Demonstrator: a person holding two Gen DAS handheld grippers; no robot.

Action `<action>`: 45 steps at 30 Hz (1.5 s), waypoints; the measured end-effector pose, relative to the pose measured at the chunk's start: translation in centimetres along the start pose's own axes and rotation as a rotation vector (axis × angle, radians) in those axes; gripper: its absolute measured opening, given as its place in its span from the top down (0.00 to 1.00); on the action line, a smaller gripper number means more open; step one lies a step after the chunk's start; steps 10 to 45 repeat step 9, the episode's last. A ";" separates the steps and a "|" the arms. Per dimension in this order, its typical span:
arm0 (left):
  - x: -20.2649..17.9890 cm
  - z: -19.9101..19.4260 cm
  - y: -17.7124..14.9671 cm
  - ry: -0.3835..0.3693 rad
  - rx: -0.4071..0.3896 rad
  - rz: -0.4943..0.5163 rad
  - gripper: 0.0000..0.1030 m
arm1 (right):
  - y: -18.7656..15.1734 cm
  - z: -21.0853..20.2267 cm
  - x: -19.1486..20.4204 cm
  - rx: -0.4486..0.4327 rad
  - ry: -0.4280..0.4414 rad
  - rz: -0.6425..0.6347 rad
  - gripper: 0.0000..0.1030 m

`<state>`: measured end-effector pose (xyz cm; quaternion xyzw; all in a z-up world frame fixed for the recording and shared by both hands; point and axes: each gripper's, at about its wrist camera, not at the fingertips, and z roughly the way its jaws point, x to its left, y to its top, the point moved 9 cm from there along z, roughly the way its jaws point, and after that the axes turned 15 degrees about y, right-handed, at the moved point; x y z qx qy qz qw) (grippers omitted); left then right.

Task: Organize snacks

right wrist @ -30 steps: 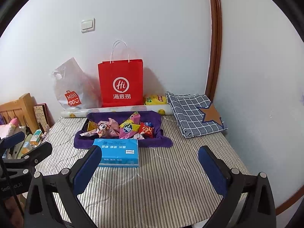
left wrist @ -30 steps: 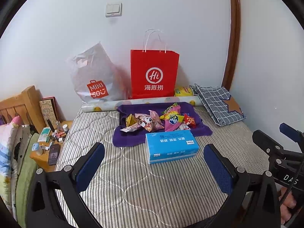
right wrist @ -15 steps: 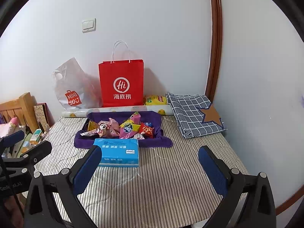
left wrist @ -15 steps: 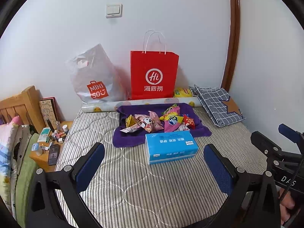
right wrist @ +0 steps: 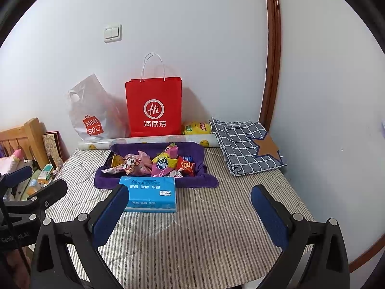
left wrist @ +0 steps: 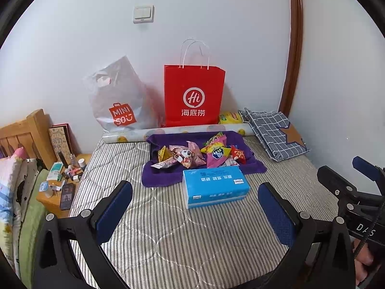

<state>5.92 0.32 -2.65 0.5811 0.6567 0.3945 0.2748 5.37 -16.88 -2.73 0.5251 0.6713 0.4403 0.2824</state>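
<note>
My left gripper [left wrist: 195,210] and right gripper [right wrist: 187,210] hover with fingers apart, holding nothing. The pile of colourful foil snack packets [left wrist: 199,154] lies on the folded purple towel [left wrist: 255,166], behind the blue rectangular tissue pack [left wrist: 214,186]. I should approach over that pack and pinch 1 packet by its edge.

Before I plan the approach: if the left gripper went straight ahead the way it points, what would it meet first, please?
Most likely the blue tissue box, lying between the open left gripper and the snacks on the purple cloth; depth is uncertain.
</note>
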 end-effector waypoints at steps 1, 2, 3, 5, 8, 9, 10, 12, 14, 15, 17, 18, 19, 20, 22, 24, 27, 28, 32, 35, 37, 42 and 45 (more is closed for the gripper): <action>0.0 0.0 0.0 0.001 -0.001 0.000 0.00 | 0.0 0.0 0.0 -0.001 0.001 0.002 0.00; 0.1 0.0 0.0 0.002 -0.001 -0.001 0.00 | 0.0 0.0 0.0 0.000 0.001 0.003 0.00; 0.1 0.0 0.0 0.002 0.000 -0.001 0.00 | 0.0 0.0 0.0 0.000 0.002 0.003 0.00; 0.1 0.0 0.1 0.001 -0.002 -0.003 0.00 | 0.0 0.0 0.0 -0.001 -0.001 0.001 0.00; 0.1 0.0 0.1 0.001 -0.004 -0.001 0.00 | 0.0 -0.1 0.0 -0.003 0.002 0.003 0.00; 0.1 0.0 0.1 0.003 -0.005 0.000 0.00 | 0.0 -0.1 0.0 -0.003 0.002 0.004 0.00; 0.1 0.0 0.1 0.003 -0.005 0.000 0.00 | 0.0 -0.1 0.0 -0.003 0.002 0.004 0.00; 0.1 0.0 0.1 0.003 -0.005 0.000 0.00 | 0.0 -0.1 0.0 -0.003 0.002 0.004 0.00; 0.1 0.0 0.1 0.003 -0.005 0.000 0.00 | 0.0 -0.1 0.0 -0.003 0.002 0.004 0.00; 0.1 0.0 0.1 0.003 -0.005 0.000 0.00 | 0.0 -0.1 0.0 -0.003 0.002 0.004 0.00; 0.1 0.0 0.1 0.003 -0.005 0.000 0.00 | 0.0 -0.1 0.0 -0.003 0.002 0.004 0.00; 0.1 0.0 0.1 0.003 -0.005 0.000 0.00 | 0.0 -0.1 0.0 -0.003 0.002 0.004 0.00; 0.1 0.0 0.1 0.003 -0.005 0.000 0.00 | 0.0 -0.1 0.0 -0.003 0.002 0.004 0.00; 0.1 0.0 0.1 0.003 -0.005 0.000 0.00 | 0.0 -0.1 0.0 -0.003 0.002 0.004 0.00; 0.1 0.0 0.1 0.003 -0.005 0.000 0.00 | 0.0 -0.1 0.0 -0.003 0.002 0.004 0.00; 0.1 0.0 0.1 0.003 -0.005 0.000 0.00 | 0.0 -0.1 0.0 -0.003 0.002 0.004 0.00; 0.1 0.0 0.1 0.003 -0.005 0.000 0.00 | 0.0 -0.1 0.0 -0.003 0.002 0.004 0.00; 0.1 0.0 0.1 0.003 -0.005 0.000 0.00 | 0.0 -0.1 0.0 -0.003 0.002 0.004 0.00; 0.1 0.0 0.1 0.003 -0.005 0.000 0.00 | 0.0 -0.1 0.0 -0.003 0.002 0.004 0.00; 0.1 0.0 0.1 0.003 -0.005 0.000 0.00 | 0.0 -0.1 0.0 -0.003 0.002 0.004 0.00; 0.1 0.0 0.1 0.003 -0.005 0.000 0.00 | 0.0 -0.1 0.0 -0.003 0.002 0.004 0.00; 0.1 0.0 0.1 0.003 -0.005 0.000 0.00 | 0.0 -0.1 0.0 -0.003 0.002 0.004 0.00; 0.1 0.0 0.1 0.003 -0.005 0.000 0.00 | 0.0 -0.1 0.0 -0.003 0.002 0.004 0.00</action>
